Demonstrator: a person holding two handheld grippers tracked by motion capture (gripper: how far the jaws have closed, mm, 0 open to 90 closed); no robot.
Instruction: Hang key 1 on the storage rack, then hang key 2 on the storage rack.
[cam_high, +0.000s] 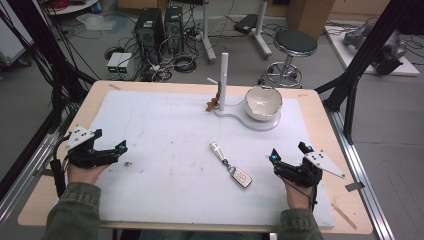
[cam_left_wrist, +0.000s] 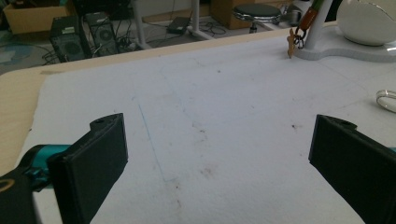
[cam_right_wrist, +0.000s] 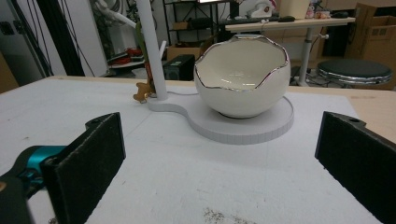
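The car key fob (cam_high: 241, 177) with its lanyard and silver cylinder charm (cam_high: 217, 150) lies flat on the white mat (cam_high: 150, 150), between the two grippers and nearer the right one. At the left, the left gripper (cam_high: 111, 144) rests low on the mat with its jaws spread wide and nothing between them; its own view looks across bare mat toward the stand. Behind the middle stands a white post stand (cam_high: 224, 75) with a small brown keyring (cam_high: 213, 104) hanging at its foot, and on its base sits the eggshell-shaped white bowl (cam_high: 263, 102). At the right, the right gripper (cam_high: 288, 152) also stands wide apart and empty, aimed at the bowl (cam_right_wrist: 243, 79). The pickup probably falls to the right gripper: it should swing left, come down over the fob's narrow width, and close squarely so the flat body does not skid on the mat.
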